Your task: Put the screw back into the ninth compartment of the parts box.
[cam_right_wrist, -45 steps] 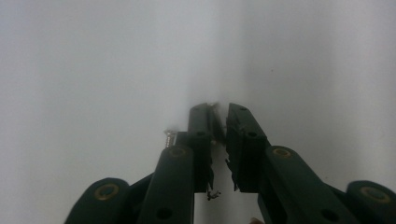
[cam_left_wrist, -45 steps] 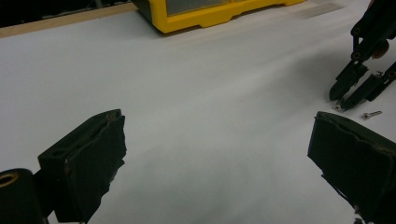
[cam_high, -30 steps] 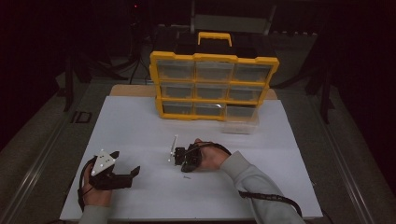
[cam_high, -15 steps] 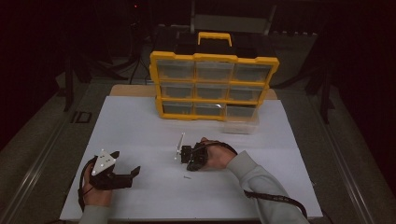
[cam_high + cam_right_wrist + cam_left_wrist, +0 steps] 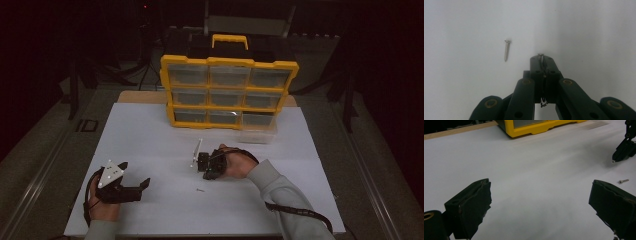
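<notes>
Near the worktop's front left corner the left gripper (image 5: 142, 186) rests with its jaws spread wide, nothing between them. Toward the middle a loose screw (image 5: 200, 189) lies flat. Just right, the right gripper (image 5: 541, 58) pinches what looks like a second screw (image 5: 540, 56).

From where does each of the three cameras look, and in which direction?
High view: above the person's side, facing forward and down on the table; both forearms show.
Left gripper view: on the left gripper, looking across the table; open jaws show.
Right gripper view: on the right gripper, looking down; jaws pinch a screw.
Shared: the loose screw.
</notes>
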A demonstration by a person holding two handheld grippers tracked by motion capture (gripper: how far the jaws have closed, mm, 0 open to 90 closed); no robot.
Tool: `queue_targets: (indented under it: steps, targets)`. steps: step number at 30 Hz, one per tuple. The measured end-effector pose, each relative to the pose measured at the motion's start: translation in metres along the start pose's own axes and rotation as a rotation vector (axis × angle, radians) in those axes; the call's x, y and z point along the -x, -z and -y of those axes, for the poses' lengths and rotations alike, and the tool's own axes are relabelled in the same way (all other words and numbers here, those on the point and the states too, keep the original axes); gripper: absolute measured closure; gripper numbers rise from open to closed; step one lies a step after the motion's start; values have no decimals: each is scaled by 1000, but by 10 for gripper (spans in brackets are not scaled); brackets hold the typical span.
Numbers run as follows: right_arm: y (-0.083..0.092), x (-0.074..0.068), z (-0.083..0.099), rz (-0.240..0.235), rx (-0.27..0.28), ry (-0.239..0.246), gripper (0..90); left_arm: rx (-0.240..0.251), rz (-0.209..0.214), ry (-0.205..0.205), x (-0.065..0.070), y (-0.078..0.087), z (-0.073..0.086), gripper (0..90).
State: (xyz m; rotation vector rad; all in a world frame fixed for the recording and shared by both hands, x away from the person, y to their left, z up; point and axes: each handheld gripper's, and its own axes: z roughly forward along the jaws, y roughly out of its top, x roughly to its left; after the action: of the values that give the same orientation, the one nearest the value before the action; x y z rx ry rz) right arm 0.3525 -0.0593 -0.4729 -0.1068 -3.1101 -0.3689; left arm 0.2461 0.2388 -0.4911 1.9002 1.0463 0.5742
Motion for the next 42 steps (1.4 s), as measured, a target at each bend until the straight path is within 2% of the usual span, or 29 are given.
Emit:
queue_targets:
  steps: [42]
  targets:
    - [36, 10, 9, 57, 32, -26, 879, 1, -1, 0, 0, 0, 0, 47]
